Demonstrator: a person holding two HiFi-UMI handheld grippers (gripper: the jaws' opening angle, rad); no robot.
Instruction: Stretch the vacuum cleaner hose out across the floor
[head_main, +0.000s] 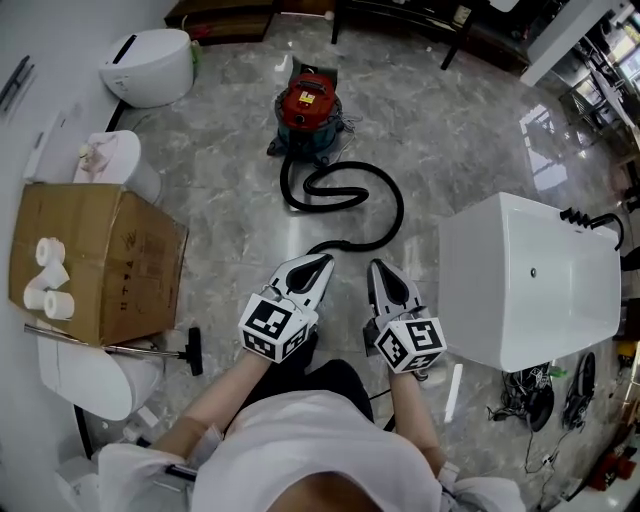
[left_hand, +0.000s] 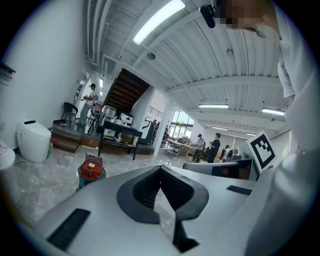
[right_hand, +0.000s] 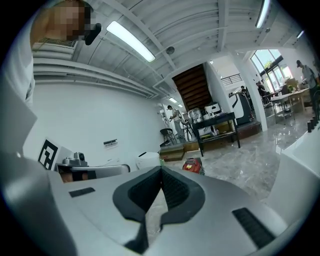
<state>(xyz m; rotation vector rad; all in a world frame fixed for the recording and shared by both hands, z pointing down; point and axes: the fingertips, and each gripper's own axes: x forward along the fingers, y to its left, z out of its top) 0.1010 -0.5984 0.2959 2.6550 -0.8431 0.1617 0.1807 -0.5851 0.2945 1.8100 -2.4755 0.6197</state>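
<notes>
A red vacuum cleaner (head_main: 306, 108) stands on the grey marble floor at the top middle of the head view. Its black hose (head_main: 350, 200) snakes toward me in loose curves, and the near end lies on the floor just ahead of my left gripper (head_main: 322, 261). That gripper is shut with nothing between its jaws. Beside it, my right gripper (head_main: 378, 266) is shut and empty too. Both point forward, nearly level, above the floor. The left gripper view shows the vacuum cleaner (left_hand: 91, 171) low on the left; the right gripper view shows the vacuum cleaner (right_hand: 193, 165) past the jaw tips.
A white bathtub (head_main: 530, 281) stands close on the right, cables and headphones (head_main: 540, 395) lying by it. On the left are a cardboard box (head_main: 98, 258) with paper rolls, a vacuum wand (head_main: 120, 348), and white toilets (head_main: 150, 65). Dark tables (head_main: 400, 20) line the far side.
</notes>
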